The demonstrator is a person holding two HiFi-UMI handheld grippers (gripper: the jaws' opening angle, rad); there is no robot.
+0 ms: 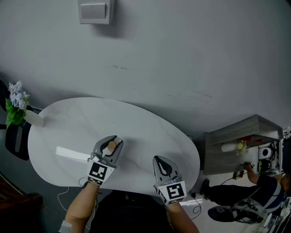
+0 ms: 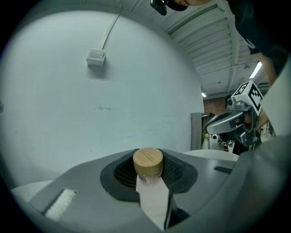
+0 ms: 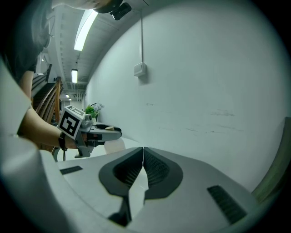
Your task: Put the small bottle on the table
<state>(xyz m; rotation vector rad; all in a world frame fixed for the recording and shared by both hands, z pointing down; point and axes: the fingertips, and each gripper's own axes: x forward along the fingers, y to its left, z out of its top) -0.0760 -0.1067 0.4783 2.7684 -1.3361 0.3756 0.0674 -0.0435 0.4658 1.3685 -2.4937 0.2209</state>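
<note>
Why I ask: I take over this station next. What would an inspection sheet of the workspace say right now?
Surface: white oval table, glossy, middle bare.
Job's things: small bottle with a wooden cap, clamped upright by the left gripper over the table; contact with the table cannot be told.
Clutter: vase of flowers at the table's left edge.
Grippers: left gripper shut on the small bottle; right gripper shut, empty.
Cables: white cable on the floor by the table's near left.
Surroundings: grey wall with a wall box; dark chair at left; grey shelf unit and a person at right.
</note>
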